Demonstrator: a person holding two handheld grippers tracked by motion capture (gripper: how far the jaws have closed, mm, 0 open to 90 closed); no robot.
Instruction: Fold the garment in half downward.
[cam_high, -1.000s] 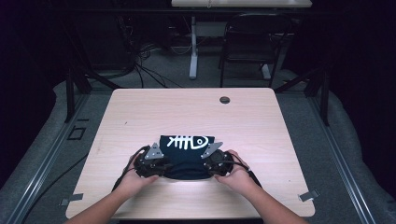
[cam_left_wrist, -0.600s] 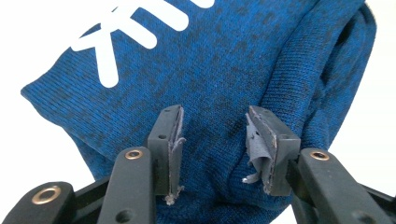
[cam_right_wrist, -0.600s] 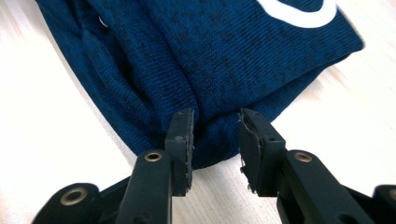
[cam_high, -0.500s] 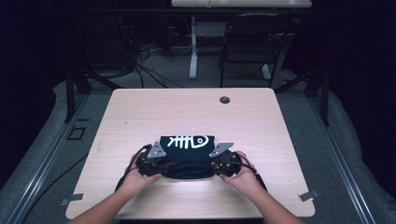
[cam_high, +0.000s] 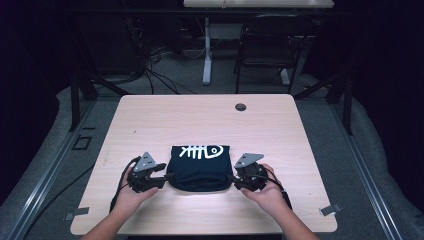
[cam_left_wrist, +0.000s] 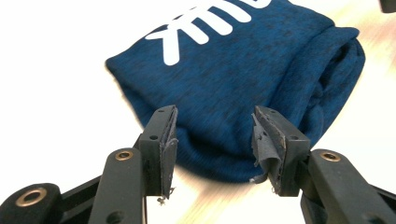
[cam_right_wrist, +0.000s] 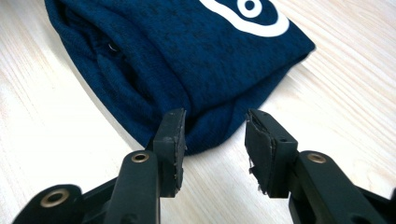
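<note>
Both grippers, left gripper and right gripper, gape beside fishbone-printed shirt

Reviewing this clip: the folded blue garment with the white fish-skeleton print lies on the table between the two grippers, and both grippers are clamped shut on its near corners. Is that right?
Not quite. The folded blue garment does lie on the table between the two, but neither is clamped: the left gripper view shows the left gripper with jaws apart, and the right gripper view shows the right gripper open too.
</note>
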